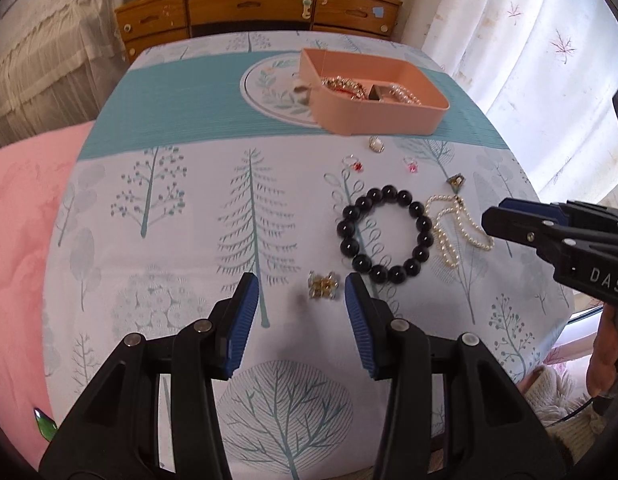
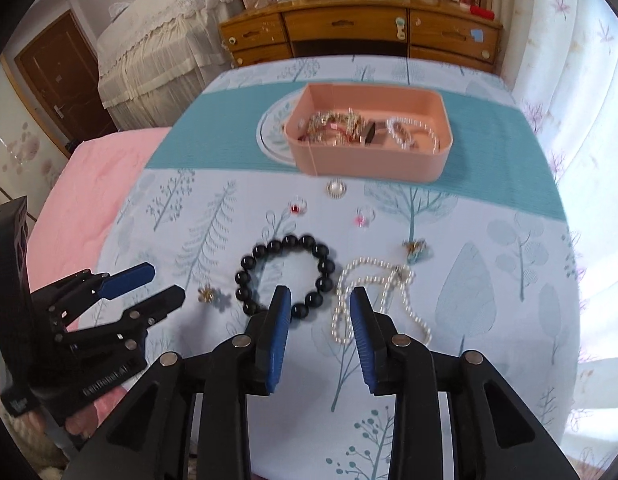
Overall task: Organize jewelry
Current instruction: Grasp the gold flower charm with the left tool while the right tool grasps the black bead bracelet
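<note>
Near the desk's right edge, short of the pink box [image 2: 369, 160], the pearl necklace [image 2: 373, 292] lies limp, light and likely slippery, so my right gripper [image 2: 319, 300], jaws partly open and empty, should pinch a doubled strand, while my left gripper [image 1: 301, 288] hangs half-open, empty.

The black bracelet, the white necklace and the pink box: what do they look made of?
Black bracelet: big round beads with bright glints, so polished stone or glass; I can't tell which. White necklace: small pale beads with a soft sheen, pearl or imitation pearl. Pink box: thin, even, matte walls with rounded corners, most likely moulded plastic.
</note>
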Demonstrator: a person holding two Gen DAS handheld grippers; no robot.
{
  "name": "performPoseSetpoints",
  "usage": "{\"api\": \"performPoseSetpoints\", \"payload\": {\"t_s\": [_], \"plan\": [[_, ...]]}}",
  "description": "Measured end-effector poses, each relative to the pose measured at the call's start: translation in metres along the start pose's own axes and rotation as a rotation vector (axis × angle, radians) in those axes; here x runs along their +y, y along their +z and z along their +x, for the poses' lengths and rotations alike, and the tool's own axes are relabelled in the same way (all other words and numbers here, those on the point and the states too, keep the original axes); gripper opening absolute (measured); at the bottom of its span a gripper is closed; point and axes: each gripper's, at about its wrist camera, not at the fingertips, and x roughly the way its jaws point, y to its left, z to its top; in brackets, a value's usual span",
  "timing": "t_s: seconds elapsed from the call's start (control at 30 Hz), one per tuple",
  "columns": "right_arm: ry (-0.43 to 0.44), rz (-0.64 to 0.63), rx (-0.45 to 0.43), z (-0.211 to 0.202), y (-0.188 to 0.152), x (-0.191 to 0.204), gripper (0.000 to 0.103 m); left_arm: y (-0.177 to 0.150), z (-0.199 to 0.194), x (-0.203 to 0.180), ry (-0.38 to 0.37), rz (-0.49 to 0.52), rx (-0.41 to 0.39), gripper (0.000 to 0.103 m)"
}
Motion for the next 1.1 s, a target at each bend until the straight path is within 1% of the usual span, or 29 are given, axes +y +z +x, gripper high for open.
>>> {"api": "performPoseSetpoints", "payload": {"t_s": [0.2,0.3,0.4,0.53,0.63,0.9,1.0,1.1], "plan": [[0.028,0.016,0.043,0.019,-0.014,-0.001,0.031,-0.008,0.008,0.011,-0.056,-0.036,0.023,0.042],[0.043,-0.004,0.056,0.025,-0.018,0.004,0.031,-0.011,0.008,0.010,-0.064,-0.029,0.027,0.042],[0.060,-0.018,0.060,0.029,-0.018,0.008,0.031,-0.014,0.011,0.009,-0.079,-0.027,0.047,0.042],[0.076,-0.017,0.062,0.033,-0.016,0.008,0.031,-0.016,0.013,0.006,-0.096,-0.014,0.053,0.042],[0.065,-0.026,0.058,0.037,-0.010,0.006,0.031,-0.014,0.017,0.006,-0.104,-0.023,0.058,0.042],[0.023,-0.086,0.040,0.057,0.015,0.005,0.031,-0.008,0.039,0.006,-0.088,-0.081,0.110,0.042],[-0.010,-0.129,0.049,0.071,0.024,0.007,0.031,-0.006,0.043,0.002,-0.079,-0.078,0.112,0.042],[-0.017,-0.166,0.053,0.082,0.030,0.010,0.031,-0.003,0.045,-0.003,-0.074,-0.068,0.109,0.042]]}}
